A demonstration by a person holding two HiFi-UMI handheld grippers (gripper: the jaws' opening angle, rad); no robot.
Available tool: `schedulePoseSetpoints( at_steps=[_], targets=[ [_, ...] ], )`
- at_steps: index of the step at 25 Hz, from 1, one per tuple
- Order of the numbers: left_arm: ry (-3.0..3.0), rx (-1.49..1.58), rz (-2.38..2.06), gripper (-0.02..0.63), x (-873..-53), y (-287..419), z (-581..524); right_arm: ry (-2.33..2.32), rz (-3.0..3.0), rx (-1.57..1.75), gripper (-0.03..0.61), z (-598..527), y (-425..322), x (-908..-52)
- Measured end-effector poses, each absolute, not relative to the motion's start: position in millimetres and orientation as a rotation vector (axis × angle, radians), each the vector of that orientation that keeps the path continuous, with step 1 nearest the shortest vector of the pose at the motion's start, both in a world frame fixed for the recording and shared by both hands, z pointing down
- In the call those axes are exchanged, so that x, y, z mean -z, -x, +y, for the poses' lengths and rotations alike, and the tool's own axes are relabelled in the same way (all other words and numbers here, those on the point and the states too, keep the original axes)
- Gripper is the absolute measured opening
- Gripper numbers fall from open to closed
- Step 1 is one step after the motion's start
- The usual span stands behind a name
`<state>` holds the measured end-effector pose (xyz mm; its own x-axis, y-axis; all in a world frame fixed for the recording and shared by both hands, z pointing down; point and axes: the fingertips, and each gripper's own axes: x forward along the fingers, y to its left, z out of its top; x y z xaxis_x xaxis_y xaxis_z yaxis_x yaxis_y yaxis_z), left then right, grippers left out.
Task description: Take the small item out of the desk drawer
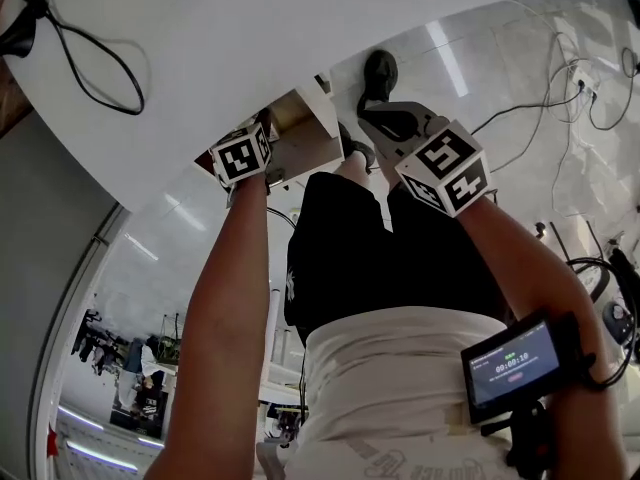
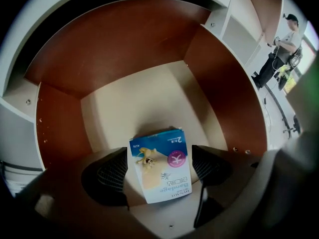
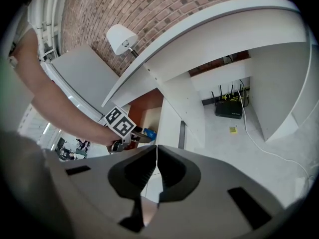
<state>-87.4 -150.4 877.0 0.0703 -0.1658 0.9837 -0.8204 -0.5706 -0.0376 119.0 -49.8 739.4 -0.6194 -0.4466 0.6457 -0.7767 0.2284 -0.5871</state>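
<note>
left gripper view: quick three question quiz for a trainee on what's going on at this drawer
1. True or false: the right gripper has its jaws wide apart.
2. What stands between the jaws of the left gripper? A) a bandage box B) a pen C) nothing
3. Fill in: the side walls of the drawer are ____ in colour.

Key: 1 false, they are together; 2 A; 3 reddish brown.

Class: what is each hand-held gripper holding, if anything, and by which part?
The left hand-held gripper holds the small blue-and-white box by its two long sides, above the drawer floor. The right hand-held gripper is shut, holding nothing.
</note>
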Motion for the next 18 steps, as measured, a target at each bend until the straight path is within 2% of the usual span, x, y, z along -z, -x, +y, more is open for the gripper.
schedulePoseSetpoints(
  at_steps=[18],
  targets=[
    [-1.691, -1.547, -1.061, 0.383, -894.9, 92.8, -145.9, -1.205, -2.14, -1.399, 0.006, -26.8, -127.9, -745.4]
  ],
)
